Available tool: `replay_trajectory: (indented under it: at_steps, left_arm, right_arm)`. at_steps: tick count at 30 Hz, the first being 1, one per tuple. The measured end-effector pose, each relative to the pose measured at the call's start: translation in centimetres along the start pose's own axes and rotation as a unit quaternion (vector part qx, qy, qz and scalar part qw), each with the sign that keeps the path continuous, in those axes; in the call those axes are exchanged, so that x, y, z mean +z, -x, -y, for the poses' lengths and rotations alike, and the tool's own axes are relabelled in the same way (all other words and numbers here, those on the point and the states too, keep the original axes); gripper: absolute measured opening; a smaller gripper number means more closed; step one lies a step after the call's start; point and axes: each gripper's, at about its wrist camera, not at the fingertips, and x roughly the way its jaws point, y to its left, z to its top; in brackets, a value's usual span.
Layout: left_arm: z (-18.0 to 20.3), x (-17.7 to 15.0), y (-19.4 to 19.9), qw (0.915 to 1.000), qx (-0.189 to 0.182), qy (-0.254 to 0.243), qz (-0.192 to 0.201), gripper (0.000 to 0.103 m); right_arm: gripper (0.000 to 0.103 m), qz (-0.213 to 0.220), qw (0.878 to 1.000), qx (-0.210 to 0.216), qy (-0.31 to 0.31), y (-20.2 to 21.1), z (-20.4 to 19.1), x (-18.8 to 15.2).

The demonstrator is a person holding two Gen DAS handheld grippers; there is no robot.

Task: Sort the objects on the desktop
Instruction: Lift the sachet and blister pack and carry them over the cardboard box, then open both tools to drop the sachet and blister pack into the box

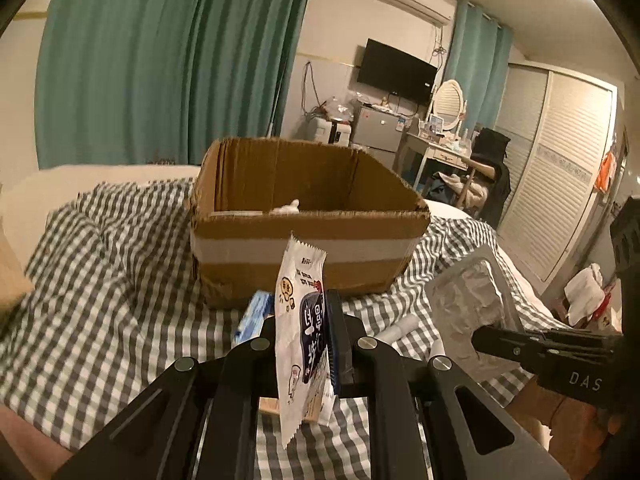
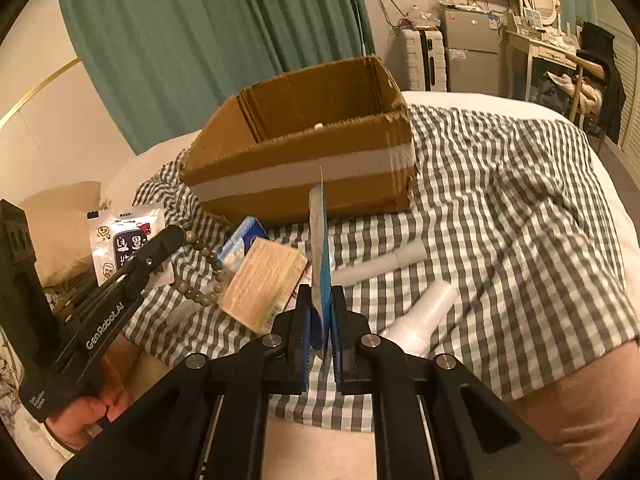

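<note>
Above a checked cloth (image 2: 500, 184), each hand-held claw pinches a flat packet. The left gripper (image 1: 304, 356) is pressed shut on a white snack sachet (image 1: 300, 320), standing upright, long axis vertical, its crimped top edge toward twelve o'clock. The right gripper (image 2: 320, 320) is pressed shut on a thin blister pack (image 2: 322, 248) seen edge-on, also upright. An open cardboard box (image 2: 304, 184) sits just beyond, at twelve o'clock. Both grips look shallow: the sachet could slide out, or the tall pack could catch the box's near wall and fold. Wooden beads (image 2: 200, 264), a tan box (image 2: 260, 284) and white tubes (image 2: 384, 264) lie on the cloth.
</note>
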Motion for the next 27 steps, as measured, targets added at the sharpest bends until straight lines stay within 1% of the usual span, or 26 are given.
replay_trajectory:
  at_steps: [4,11,14,16,22,27]
  left_arm:
    - [0.3,1.8,0.3,0.9999,-0.011,0.002,0.009,0.012]
    - [0.8,6.4,0.3,0.999,-0.014,-0.027,0.034,0.012]
    - [1.1,8.8,-0.1,0.998,-0.01,-0.042,0.047,0.012]
    - [1.1,10.2,-0.4,0.9977,-0.012,-0.043,0.051,0.012]
    - [1.2,13.5,-2.9,0.9964,-0.002,-0.06,0.059,0.012]
    - [0.1,14.8,-6.6,0.9976,0.004,-0.048,0.049,0.012]
  right_arm:
    - [0.008,0.014,1.0,0.005,0.015,0.5,-0.7,1.8]
    - [0.008,0.041,0.999,0.015,0.032,1.1,-1.6,6.1]
    - [0.008,0.051,0.998,0.016,0.04,1.2,-1.9,8.0]
    - [0.008,0.057,0.997,0.014,0.048,1.1,-2.2,9.3]
    - [0.008,0.072,0.995,0.008,0.064,-0.4,-2.8,13.3]
    - [0.008,0.063,0.996,0.001,0.067,-4.1,-3.1,15.9]
